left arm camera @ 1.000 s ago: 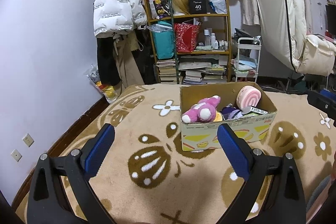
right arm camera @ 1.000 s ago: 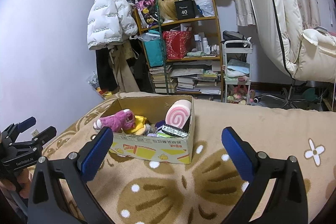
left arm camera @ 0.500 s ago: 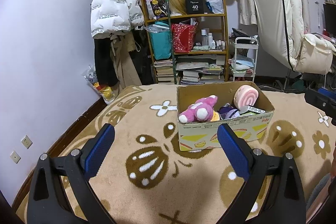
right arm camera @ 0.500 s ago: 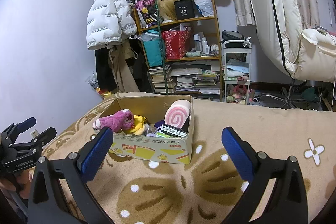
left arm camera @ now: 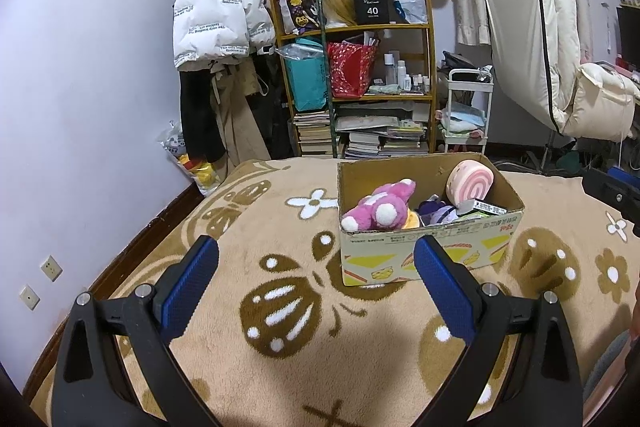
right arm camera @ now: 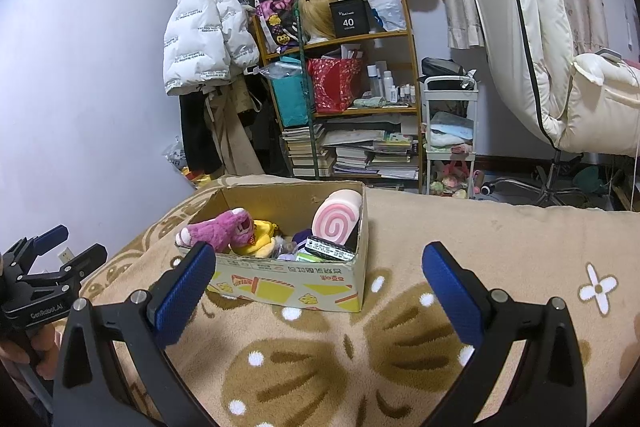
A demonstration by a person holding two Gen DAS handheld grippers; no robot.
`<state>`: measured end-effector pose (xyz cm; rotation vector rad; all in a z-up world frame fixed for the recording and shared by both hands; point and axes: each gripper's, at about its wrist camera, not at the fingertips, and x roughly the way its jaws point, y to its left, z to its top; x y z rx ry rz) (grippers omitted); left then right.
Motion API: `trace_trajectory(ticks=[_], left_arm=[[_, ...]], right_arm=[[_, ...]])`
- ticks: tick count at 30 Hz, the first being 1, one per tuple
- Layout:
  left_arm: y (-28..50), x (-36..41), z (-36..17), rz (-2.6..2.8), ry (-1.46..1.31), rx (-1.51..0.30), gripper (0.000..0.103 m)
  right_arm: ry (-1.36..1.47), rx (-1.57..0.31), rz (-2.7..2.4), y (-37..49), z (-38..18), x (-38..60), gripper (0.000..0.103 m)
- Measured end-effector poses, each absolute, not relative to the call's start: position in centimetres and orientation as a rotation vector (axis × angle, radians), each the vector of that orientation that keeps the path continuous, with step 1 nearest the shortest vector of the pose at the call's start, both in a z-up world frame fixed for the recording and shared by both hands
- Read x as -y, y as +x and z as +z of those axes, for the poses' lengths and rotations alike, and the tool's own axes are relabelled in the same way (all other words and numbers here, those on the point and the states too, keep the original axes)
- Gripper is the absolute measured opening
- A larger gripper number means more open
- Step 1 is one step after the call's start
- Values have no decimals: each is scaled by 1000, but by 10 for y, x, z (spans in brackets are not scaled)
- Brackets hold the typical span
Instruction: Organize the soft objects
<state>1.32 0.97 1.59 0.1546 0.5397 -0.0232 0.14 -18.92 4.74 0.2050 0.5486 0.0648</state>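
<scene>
Soft toys sit piled in the cardboard box on the blanket, while my left tool has drifted slightly nearer, both it and my right tool spread wide, holding nothing.

The right gripper hangs over a tan blanket patterned with brown and white shapes, its blue-padded fingers spread wide with nothing between them. Ahead sits an open cardboard box holding a pink plush toy, a yellow soft toy beside it, and a pink swirl cushion leaning against the right wall. At the left edge the left gripper shows, gripped by a hand, its fingers apart. Behind stand a cluttered shelf, a white puffer jacket and a cream chair.
</scene>
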Motion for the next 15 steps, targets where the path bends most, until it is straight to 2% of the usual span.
trace_trajectory(ticks=[15], left_arm=[[13,-8,15,-24,154,-539,97]], right_arm=[[206,-549,66,1,49,190,103]])
